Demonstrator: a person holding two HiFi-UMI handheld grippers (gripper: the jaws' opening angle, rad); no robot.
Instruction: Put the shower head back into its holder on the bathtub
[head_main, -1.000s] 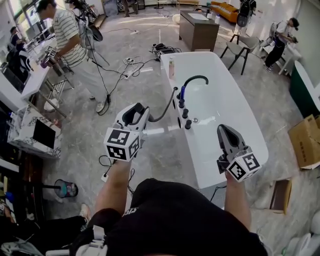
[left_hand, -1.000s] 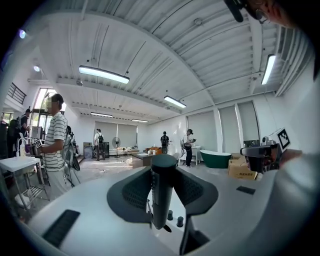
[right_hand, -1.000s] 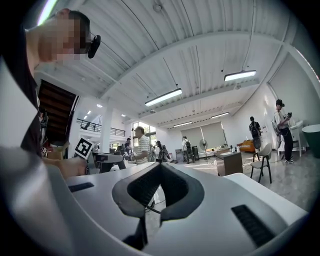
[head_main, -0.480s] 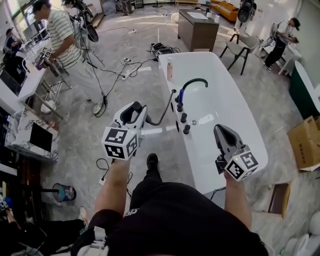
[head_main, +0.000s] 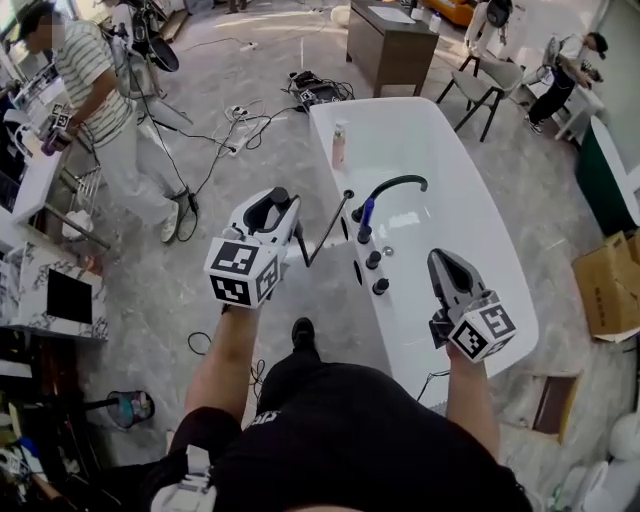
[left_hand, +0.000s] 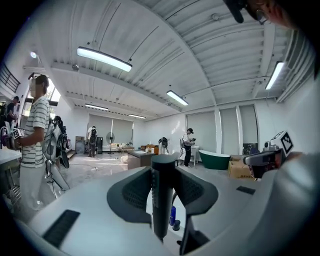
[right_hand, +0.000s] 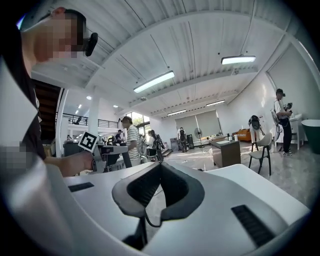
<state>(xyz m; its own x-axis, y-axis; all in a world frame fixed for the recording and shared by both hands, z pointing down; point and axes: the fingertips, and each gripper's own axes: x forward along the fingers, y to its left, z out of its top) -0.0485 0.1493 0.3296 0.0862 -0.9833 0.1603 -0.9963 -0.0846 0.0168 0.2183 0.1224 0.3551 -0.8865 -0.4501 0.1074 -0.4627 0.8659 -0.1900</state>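
1. Grey hall floor lies all around the white bathtub (head_main: 500, 270). Well left of the tub stands a person in a striped shirt (head_main: 92, 85).
2. Just left of the tub's near rim, the left gripper (head_main: 275, 200) is clamped on the shower head (left_hand: 162, 200). The dark handle stands upright between the pads. A thin hose (head_main: 326, 228) runs from it to the rim.
3. On that rim, black fittings (head_main: 372, 259) stand in a row below the curved spout (head_main: 395, 183). I judge the holder is among them, so to the right of the left jaws, but I cannot tell which one. The left hand is the nearer one.
4. Over the tub's near right part, the right gripper (head_main: 445, 262) has its jaws together, with nothing between them.
5. The head view shows the hose and fittings but hides most of the shower head. The left gripper view shows the grip itself.
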